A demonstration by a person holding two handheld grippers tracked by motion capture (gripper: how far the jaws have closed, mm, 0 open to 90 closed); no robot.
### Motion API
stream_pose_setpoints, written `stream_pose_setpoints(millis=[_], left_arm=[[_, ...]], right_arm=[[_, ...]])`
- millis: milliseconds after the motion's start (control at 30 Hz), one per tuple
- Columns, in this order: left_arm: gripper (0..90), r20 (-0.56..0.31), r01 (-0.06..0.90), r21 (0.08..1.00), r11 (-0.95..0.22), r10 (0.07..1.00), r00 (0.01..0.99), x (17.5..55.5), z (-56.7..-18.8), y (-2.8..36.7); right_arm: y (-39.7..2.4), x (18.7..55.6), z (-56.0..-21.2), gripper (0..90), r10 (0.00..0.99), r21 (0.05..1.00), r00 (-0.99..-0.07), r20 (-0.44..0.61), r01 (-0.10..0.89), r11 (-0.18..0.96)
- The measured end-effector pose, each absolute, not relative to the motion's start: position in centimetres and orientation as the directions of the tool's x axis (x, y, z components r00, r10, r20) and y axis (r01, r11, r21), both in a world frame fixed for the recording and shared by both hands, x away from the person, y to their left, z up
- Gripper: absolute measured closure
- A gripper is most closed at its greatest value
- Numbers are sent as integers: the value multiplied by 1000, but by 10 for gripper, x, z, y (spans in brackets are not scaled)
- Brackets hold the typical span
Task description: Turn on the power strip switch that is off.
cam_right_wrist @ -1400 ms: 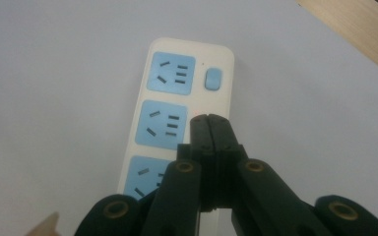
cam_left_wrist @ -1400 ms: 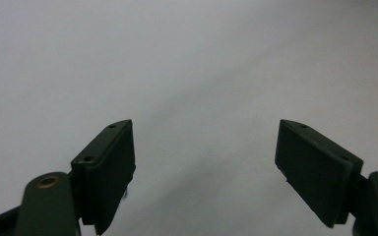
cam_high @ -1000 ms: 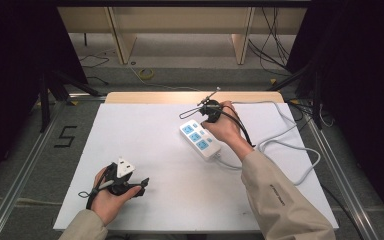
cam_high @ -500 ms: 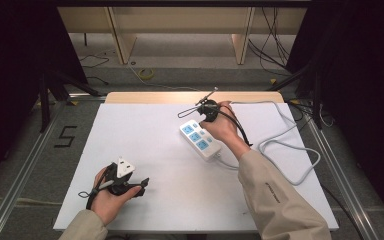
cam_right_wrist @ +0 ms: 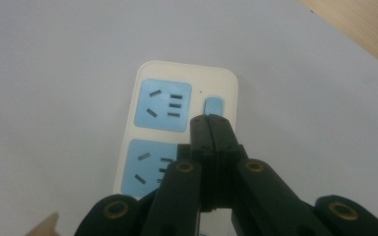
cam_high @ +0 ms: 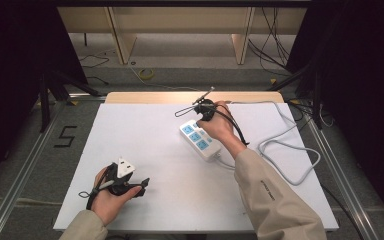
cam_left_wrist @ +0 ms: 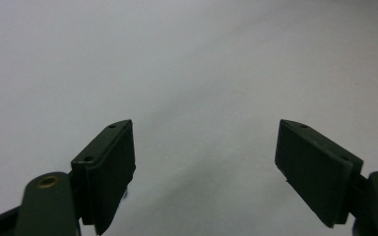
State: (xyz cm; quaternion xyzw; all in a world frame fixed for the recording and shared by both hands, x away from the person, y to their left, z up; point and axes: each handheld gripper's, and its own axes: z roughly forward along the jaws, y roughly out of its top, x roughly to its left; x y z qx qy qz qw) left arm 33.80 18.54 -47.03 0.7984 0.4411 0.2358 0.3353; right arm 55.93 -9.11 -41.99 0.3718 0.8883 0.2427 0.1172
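- Jaws of right gripper (cam_right_wrist: 209, 120) pressing together, tips sitting at blue switch (cam_right_wrist: 213, 105) of power strip (cam_right_wrist: 182, 123).
- Left gripper (cam_left_wrist: 204, 167) jaws spreading wide over bare white table (cam_high: 150, 145).
- High view showing the strip's cable (cam_high: 290, 145) looping right.

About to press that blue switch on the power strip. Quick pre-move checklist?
1. Right gripper jaws shut to form one tip: ok.
2. Tip lined up with the blue switch: ok, it sits at the switch's near edge.
3. Tip touching the switch: cannot tell.
4. Power strip flat on the white table: ok.
5. Left gripper open, nothing between its jaws: ok.
6. Strip's grey cable away from the switch: ok.
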Motion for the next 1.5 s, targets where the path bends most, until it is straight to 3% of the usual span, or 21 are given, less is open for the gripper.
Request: stream_pose_setpoints(millis=[1500], left_arm=[[229,82,546,742,-388,862,500,338,-471,186]], right_arm=[[-78,581,-438,900,742,520,-670,-19,627,579]])
